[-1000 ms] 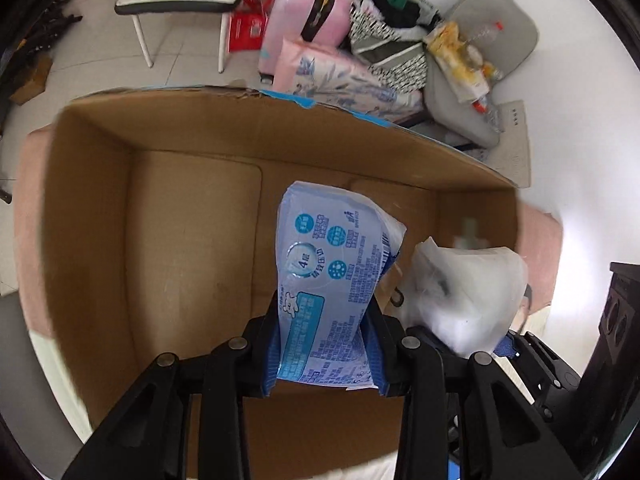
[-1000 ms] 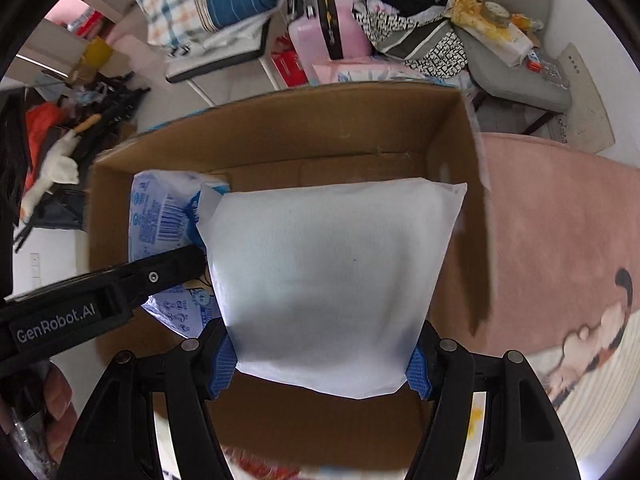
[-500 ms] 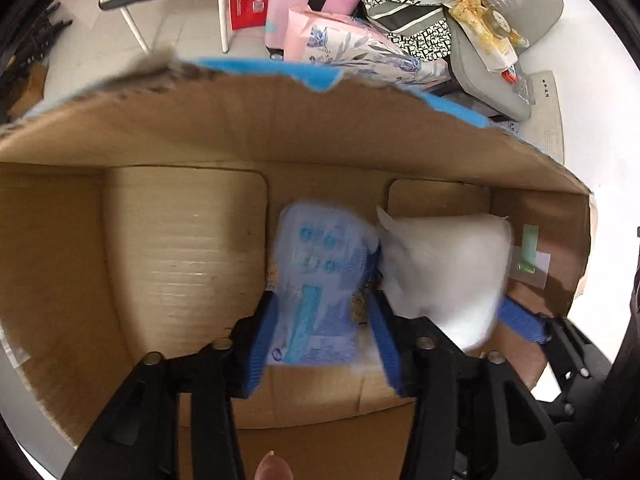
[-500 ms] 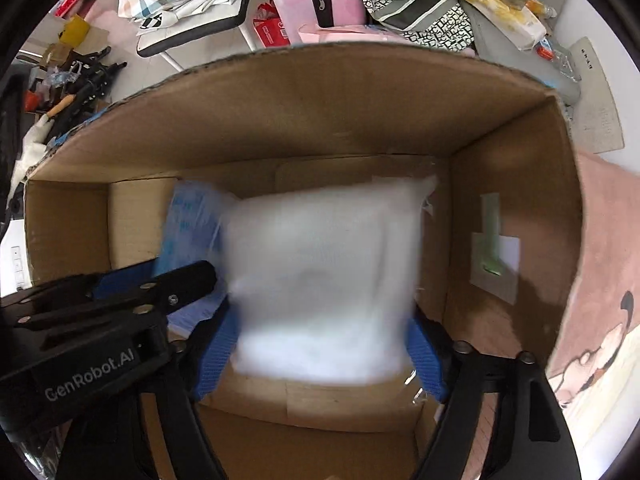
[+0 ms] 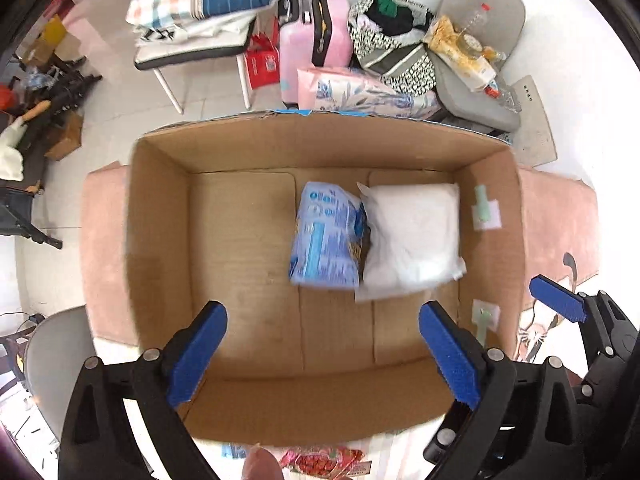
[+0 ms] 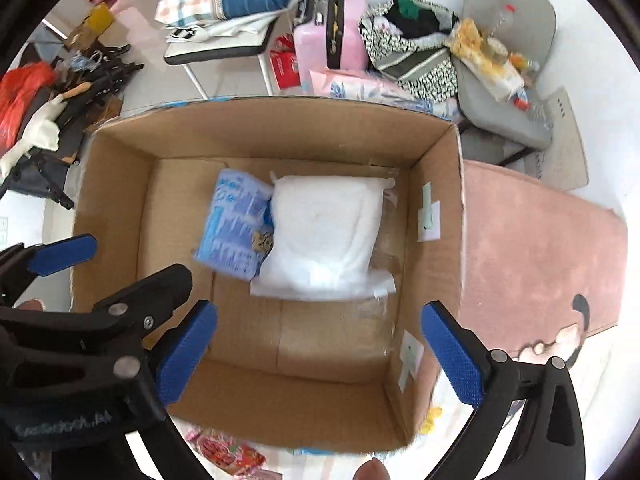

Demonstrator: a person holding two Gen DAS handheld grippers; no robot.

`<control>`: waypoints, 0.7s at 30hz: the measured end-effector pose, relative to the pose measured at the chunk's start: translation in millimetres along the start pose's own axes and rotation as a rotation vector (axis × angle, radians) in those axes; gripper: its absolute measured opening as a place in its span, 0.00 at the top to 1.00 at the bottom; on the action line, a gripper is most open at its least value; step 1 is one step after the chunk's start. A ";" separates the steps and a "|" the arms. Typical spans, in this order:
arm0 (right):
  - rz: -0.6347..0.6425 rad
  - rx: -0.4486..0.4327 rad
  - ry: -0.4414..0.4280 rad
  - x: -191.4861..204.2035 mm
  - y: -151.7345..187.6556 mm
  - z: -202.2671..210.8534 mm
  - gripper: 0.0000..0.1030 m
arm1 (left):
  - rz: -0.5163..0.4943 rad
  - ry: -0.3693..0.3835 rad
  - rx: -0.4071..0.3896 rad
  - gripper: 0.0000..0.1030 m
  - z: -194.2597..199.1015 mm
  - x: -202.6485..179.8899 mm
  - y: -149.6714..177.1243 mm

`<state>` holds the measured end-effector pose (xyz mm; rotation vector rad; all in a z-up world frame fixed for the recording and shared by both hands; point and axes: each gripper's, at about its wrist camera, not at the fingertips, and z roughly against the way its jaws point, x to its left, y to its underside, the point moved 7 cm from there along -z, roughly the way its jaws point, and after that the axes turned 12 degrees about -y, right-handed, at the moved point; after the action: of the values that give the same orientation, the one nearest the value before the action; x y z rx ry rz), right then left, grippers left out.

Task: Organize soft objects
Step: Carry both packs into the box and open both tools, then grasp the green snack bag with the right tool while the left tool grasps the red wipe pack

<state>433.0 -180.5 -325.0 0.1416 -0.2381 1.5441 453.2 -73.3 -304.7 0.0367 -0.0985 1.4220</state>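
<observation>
An open cardboard box [image 5: 160, 216] [image 6: 436, 184] stands on a pink rug. On its floor lie a blue printed soft pack [image 5: 326, 236] [image 6: 236, 228] and, touching its right side, a white soft pack [image 5: 412, 236] [image 6: 324, 232]. My left gripper [image 5: 320, 348] is open and empty above the box's near side. My right gripper [image 6: 318, 350] is open and empty above the box's near right part. The right gripper's blue finger [image 5: 556, 300] shows at the right of the left wrist view, and the left gripper's finger [image 6: 64, 254] at the left of the right wrist view.
A red printed packet [image 5: 324, 460] [image 6: 228, 452] lies just in front of the box. The pink rug [image 6: 532, 240] extends right. Behind the box are a floral pink pack [image 5: 360, 92], a pink suitcase [image 5: 316, 40], a chair with folded cloth [image 5: 200, 4], and a grey chair with clutter [image 5: 476, 60].
Both grippers opened and let go of their packs, which now lie on the box floor. Both grippers pulled up and back out of the box.
</observation>
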 end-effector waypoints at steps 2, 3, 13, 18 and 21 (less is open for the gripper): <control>0.005 -0.012 -0.015 1.7 8.8 7.6 0.00 | 0.012 -0.015 -0.026 0.04 12.0 4.4 10.0; 0.004 -0.021 -0.022 3.9 14.5 13.3 0.00 | 0.019 -0.018 -0.038 0.04 19.1 6.2 16.7; 0.282 0.015 0.002 14.5 133.7 41.0 0.00 | 0.184 -0.034 -0.027 0.04 30.9 25.4 150.5; 0.514 0.184 0.187 -9.5 194.8 -14.4 0.00 | 0.257 -0.016 0.179 0.04 -36.6 18.0 232.4; 0.583 0.219 0.226 -16.8 202.6 -45.2 0.00 | 0.279 0.043 0.283 0.04 -75.4 6.3 259.3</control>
<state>233.5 -180.9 -384.7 0.0696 0.0828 2.1485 201.3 -22.3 -387.8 0.2331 0.1397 1.7060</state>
